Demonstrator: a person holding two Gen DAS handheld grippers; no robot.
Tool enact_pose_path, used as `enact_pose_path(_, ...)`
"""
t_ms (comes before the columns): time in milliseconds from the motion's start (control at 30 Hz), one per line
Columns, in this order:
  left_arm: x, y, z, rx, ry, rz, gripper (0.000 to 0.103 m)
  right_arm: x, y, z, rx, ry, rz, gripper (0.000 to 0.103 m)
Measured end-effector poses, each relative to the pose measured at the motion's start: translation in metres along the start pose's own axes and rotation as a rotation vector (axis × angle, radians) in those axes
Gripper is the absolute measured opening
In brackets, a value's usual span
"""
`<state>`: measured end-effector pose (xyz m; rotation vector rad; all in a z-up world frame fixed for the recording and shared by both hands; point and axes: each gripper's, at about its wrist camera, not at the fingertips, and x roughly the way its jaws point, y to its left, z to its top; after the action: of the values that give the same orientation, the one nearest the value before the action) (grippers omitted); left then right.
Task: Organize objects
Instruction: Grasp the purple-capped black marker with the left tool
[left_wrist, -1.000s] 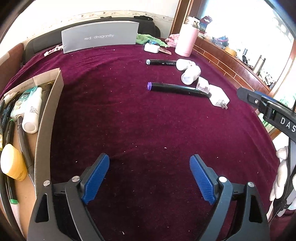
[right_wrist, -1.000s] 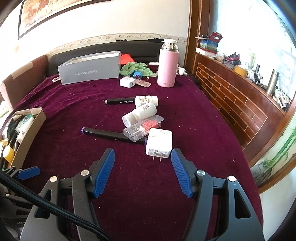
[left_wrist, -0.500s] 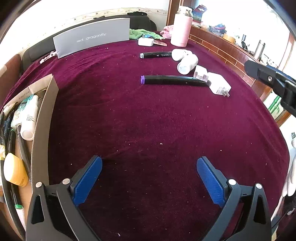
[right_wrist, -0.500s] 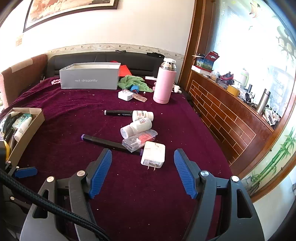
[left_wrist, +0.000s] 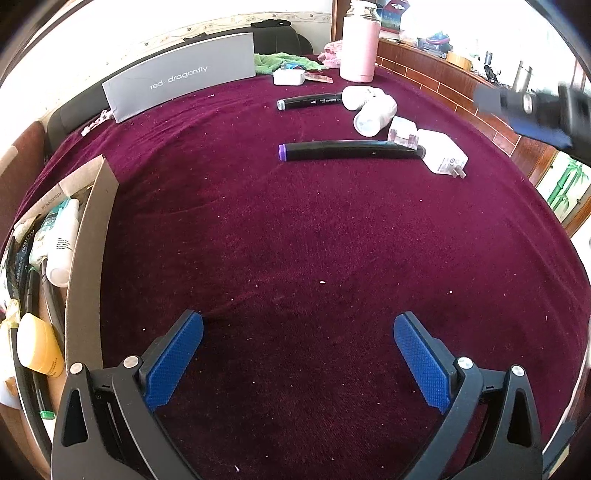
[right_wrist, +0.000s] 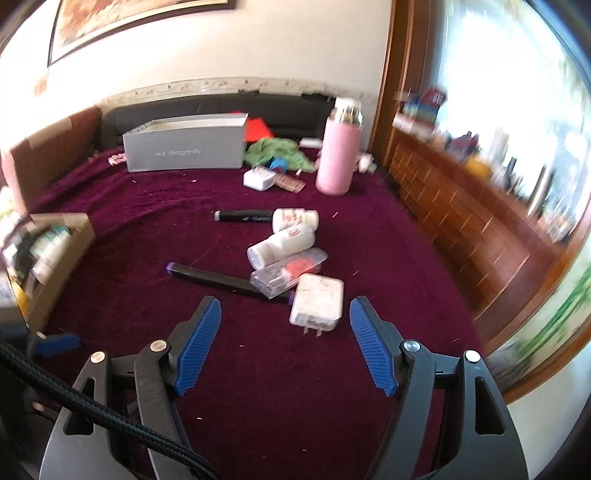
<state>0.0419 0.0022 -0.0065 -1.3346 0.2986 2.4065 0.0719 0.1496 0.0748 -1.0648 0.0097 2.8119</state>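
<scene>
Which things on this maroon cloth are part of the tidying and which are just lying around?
For the job: white wall charger, purple-capped black marker, two white pill bottles, open cardboard box.
Lying about: pink thermos flask, grey shoebox, green rag.

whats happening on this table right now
A person is tidying loose things off a purple cloth into a cardboard box, with tongs in each hand. Neither holds anything. The left tongs are wide open over bare cloth. The right tongs have just been opening and point at a white charger, which lies beside a black marker, a clear case and two white bottles.
</scene>
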Motion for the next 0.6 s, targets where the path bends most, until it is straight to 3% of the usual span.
enact_pose_path(133, 0.0, 0.0, 0.0, 0.0, 0.0, 0.0, 0.101, 0.015, -0.051, 0.018, 0.214, 0.046, 0.232, 0.073)
enact_pose_path(200, 0.001, 0.0, 0.0, 0.0, 0.0, -0.001, 0.101, 0.026, -0.075, 0.024, 0.306, 0.046, 0.309, 0.073)
enact_pose_path(400, 0.001, -0.001, 0.0, 0.0, 0.0, -0.004, 0.101, 0.071, -0.112, 0.034, 0.474, 0.052, 0.468, 0.074)
enact_pose_path(600, 0.002, -0.001, 0.001, 0.0, 0.001, -0.003, 0.101, 0.113, -0.11, 0.035, 0.499, 0.133, 0.498, 0.074)
